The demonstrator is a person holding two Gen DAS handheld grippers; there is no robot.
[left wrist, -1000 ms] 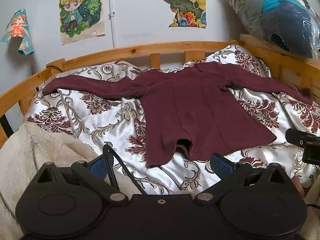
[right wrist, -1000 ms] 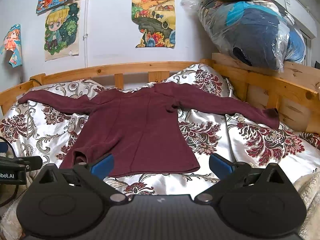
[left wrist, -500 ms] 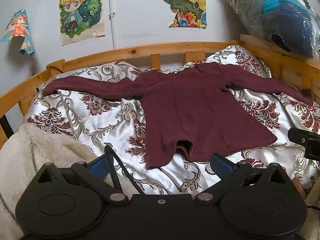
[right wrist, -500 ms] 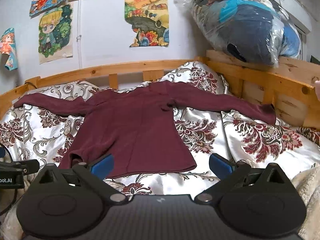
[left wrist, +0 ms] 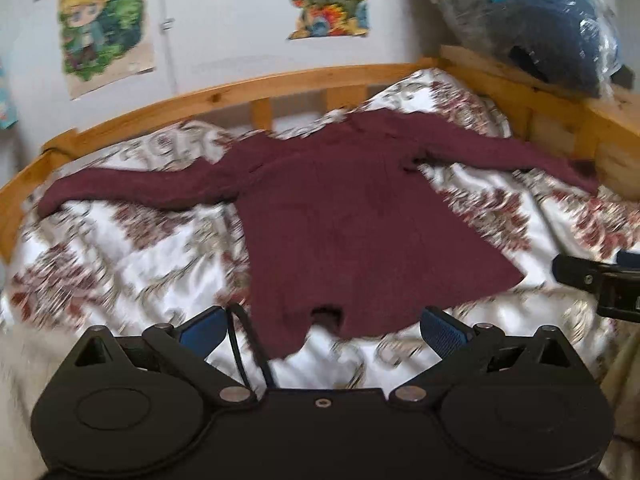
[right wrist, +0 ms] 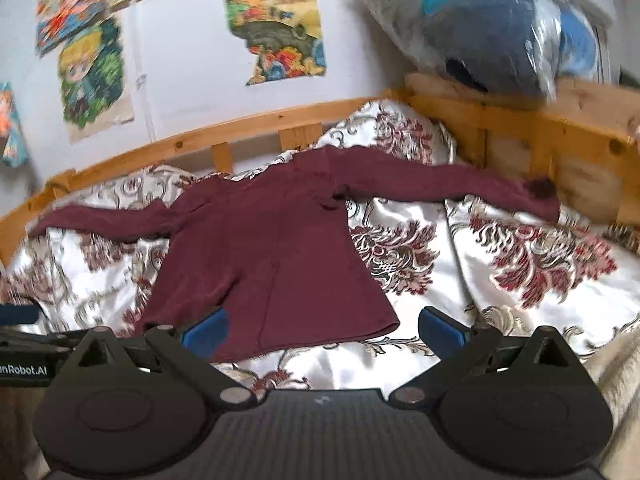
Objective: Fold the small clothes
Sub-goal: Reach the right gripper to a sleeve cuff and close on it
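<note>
A maroon long-sleeved top lies flat on the patterned bedspread, sleeves spread left and right, hem toward me; it also shows in the right wrist view. My left gripper is open and empty, just short of the hem near its left corner. My right gripper is open and empty above the hem, its left blue pad over the cloth's lower left edge. The right gripper's body shows at the right edge of the left wrist view.
A white floral bedspread covers the bed. A wooden bed rail runs along the back and right. Bagged plush items sit on the right rail. A black cable lies by my left gripper. Posters hang on the wall.
Both grippers have moved forward and tilted toward the top, so it looks larger and both views are blurred. Both stay open. The top has not moved.
</note>
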